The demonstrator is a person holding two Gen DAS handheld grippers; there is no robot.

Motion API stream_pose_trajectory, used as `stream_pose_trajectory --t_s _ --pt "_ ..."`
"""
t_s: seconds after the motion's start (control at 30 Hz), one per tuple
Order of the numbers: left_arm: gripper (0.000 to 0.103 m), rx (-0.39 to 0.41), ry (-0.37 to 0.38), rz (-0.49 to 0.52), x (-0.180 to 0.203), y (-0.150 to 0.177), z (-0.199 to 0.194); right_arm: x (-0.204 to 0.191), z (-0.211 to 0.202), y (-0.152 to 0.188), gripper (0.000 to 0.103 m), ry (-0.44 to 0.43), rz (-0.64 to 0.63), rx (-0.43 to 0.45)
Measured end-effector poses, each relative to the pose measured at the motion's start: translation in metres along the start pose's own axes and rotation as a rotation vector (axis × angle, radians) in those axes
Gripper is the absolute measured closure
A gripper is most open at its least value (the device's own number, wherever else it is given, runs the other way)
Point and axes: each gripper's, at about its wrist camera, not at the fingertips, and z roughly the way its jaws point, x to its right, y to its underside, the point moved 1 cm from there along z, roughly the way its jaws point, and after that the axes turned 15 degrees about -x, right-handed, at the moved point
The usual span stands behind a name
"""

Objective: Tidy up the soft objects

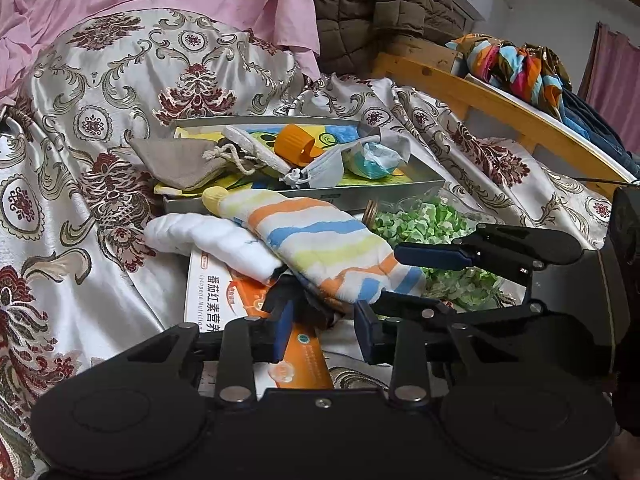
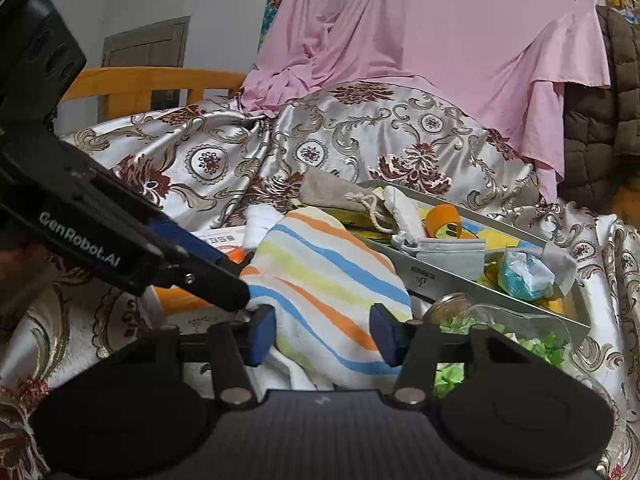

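Both grippers, left (image 1: 323, 328) and right (image 2: 323, 334), sit spread wide around the striped sock (image 2: 320, 280), ungripped; next likely calls for clamping it.

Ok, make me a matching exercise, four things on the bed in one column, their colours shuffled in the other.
Things:
1. rolled towel
2. cap in the tray
3. drawstring pouch
4. paper bits in the clear container

Colours:
A. green
B. beige
C. orange
D. blue, orange and yellow stripes on white

Pairs: 1-D, 2-C, 3-B, 4-A
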Motion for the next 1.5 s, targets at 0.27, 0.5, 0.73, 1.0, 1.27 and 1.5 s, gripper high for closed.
stream_pose_trajectory --t_s 0.27,0.5,0.73,1.0,1.27,1.5 --pt "0.086 -0.005 0.0 -0.015 -0.003 -0.001 0.002 0.003 0.007 0.001 0.065 -0.032 0.023 -0.044" --pt "0.088 -0.012 -0.005 -0.006 -0.001 -0.002 0.004 0.001 0.006 0.001 0.069 -0.064 0.03 -0.026" --pt "0.101 -0.005 -0.026 -0.019 -0.003 -0.002 0.005 -0.001 0.013 -0.004 0.075 -0.079 0.024 -0.042" --pt "0.103 0.082 -0.09 -0.031 -0.001 -0.002 -0.007 0.007 0.006 -0.005 0.093 -0.038 0.071 -0.002" --pt "0.103 0.196 -0.139 -0.077 -0.003 -0.007 -0.032 0.024 -0.018 -0.013 0.094 0.026 0.14 0.093" --pt "0.103 0.276 -0.154 -0.091 0.007 -0.006 -0.052 0.031 -0.036 -0.015 0.095 0.078 0.17 0.132"
